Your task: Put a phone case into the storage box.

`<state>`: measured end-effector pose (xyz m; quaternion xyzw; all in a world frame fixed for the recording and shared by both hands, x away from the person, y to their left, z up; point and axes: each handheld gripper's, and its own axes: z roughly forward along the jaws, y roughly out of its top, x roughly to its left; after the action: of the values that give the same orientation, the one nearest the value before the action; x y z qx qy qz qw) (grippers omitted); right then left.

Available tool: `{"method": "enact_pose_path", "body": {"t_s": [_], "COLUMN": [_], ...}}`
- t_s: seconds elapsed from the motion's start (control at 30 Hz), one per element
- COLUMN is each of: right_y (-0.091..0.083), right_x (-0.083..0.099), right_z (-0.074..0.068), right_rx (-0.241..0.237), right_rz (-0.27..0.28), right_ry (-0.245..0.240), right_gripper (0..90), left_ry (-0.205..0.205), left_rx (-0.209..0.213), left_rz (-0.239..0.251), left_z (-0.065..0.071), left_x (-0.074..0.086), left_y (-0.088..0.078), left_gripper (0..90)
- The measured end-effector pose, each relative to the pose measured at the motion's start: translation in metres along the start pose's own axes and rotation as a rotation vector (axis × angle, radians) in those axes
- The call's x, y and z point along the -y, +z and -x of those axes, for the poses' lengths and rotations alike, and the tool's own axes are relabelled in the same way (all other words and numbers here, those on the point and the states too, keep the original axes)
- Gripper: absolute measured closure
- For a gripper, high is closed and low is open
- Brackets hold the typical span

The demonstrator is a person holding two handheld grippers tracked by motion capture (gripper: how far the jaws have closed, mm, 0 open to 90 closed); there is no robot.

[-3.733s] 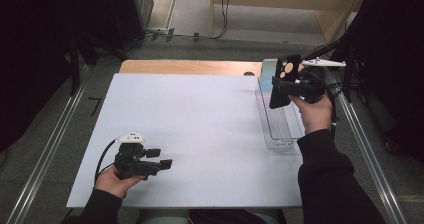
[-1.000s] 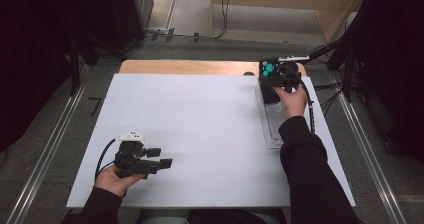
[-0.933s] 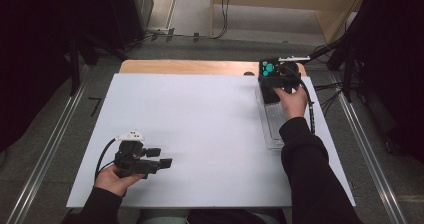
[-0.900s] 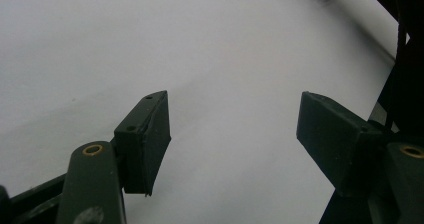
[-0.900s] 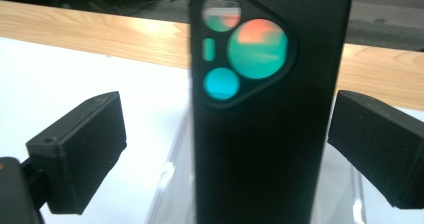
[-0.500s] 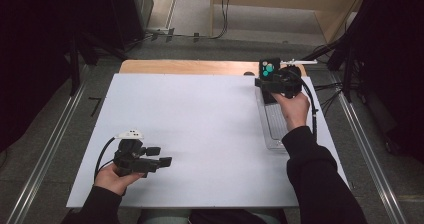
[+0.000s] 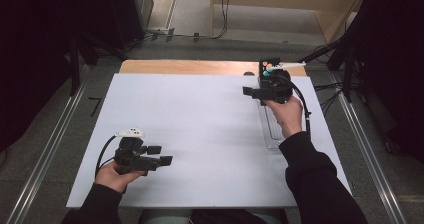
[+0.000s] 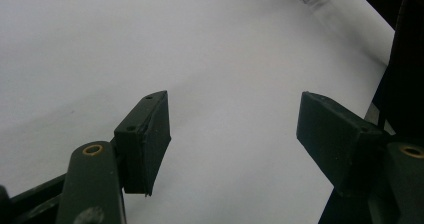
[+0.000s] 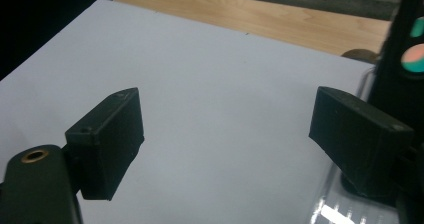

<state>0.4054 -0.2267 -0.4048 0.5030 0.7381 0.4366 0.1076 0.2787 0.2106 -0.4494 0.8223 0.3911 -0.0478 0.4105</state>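
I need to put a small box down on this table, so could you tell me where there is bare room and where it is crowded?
The white sheet is bare across its whole middle, between the left gripper near the front left and the clear tray along the right edge. The bare wooden strip at the back is narrow. The far right corner is crowded: the right gripper, open, and a black object with coloured dots by the tray.

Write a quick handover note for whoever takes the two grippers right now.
Left gripper: open, holds nothing, low over the near-left of the white table sheet.
Right gripper: open, nothing between its jaws, raised at the far-right, beside the clear plastic tray; its jaws have just closed a little.
A black block with coloured round dots stands at the tray's far end.
Done: nothing picked up.
Left: take whatever comes from the tray.
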Motion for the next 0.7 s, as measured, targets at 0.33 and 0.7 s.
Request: {"method": "enact_pose_path", "body": {"t_s": [0.33,0.7], "right_y": [0.009,0.009], "right_x": [0.013,0.028], "right_z": [-0.016,-0.026], "right_rx": [-0.103,-0.145], "right_rz": [-0.037,-0.1], "right_ry": [-0.033,-0.082], "right_gripper": [12.8,13.1], "left_ry": [0.005,0.012], "left_rx": [0.012,0.016], "left_rz": [-0.009,-0.013], "left_z": [-0.002,-0.002], "left_x": [0.0,0.001], "left_y": [0.001,0.0], "left_gripper": [29.6,29.7]}}
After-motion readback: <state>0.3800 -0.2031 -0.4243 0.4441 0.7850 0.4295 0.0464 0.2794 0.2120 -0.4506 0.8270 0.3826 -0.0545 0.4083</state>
